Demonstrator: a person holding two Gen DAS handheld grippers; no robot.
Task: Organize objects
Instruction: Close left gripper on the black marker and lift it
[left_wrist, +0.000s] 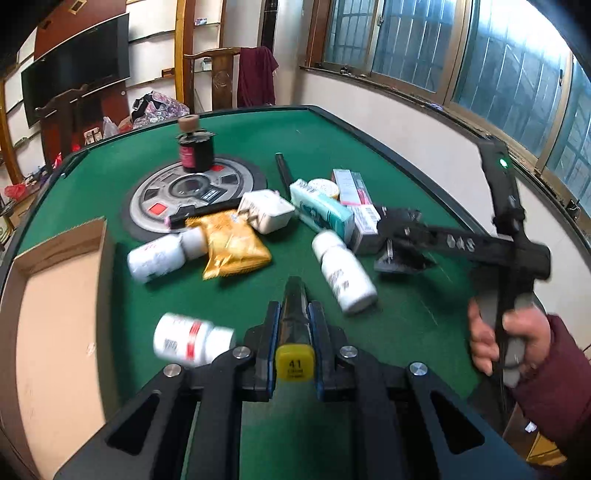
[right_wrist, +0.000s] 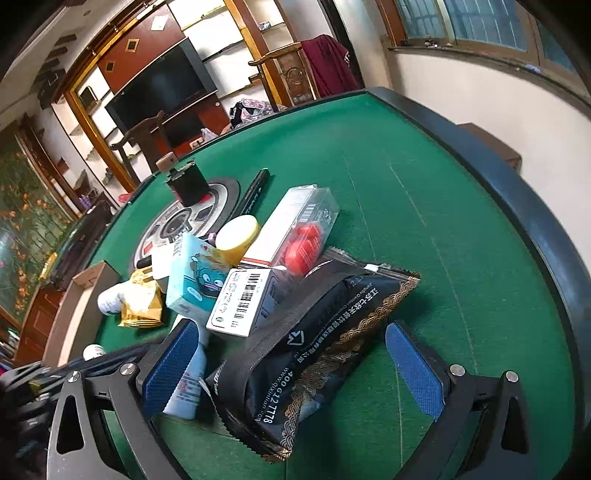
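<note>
My left gripper (left_wrist: 294, 314) is shut on a black marker with a yellow end cap (left_wrist: 294, 363), held above the green table (left_wrist: 92, 184). A cardboard box (left_wrist: 55, 295) lies open to its left. My right gripper (right_wrist: 295, 343) is open, its blue pads (right_wrist: 413, 365) on either side of a black snack packet (right_wrist: 314, 350); it also shows in the left wrist view (left_wrist: 399, 236). A pile lies ahead: white pill bottles (left_wrist: 343, 273), a gold packet (left_wrist: 232, 243), a teal box (right_wrist: 192, 280), a barcode box (right_wrist: 243, 299), a yellow-lidded jar (right_wrist: 238, 232), a clear box with red balls (right_wrist: 306, 225).
A round grey disc (left_wrist: 192, 192) sits mid-table with a dark jar (left_wrist: 195, 147) on it. A black pen (right_wrist: 255, 192) lies by it. A white charger (left_wrist: 266, 210) and a third bottle (left_wrist: 188, 339) lie nearby. The table's dark raised rim (right_wrist: 517, 206) runs along the right.
</note>
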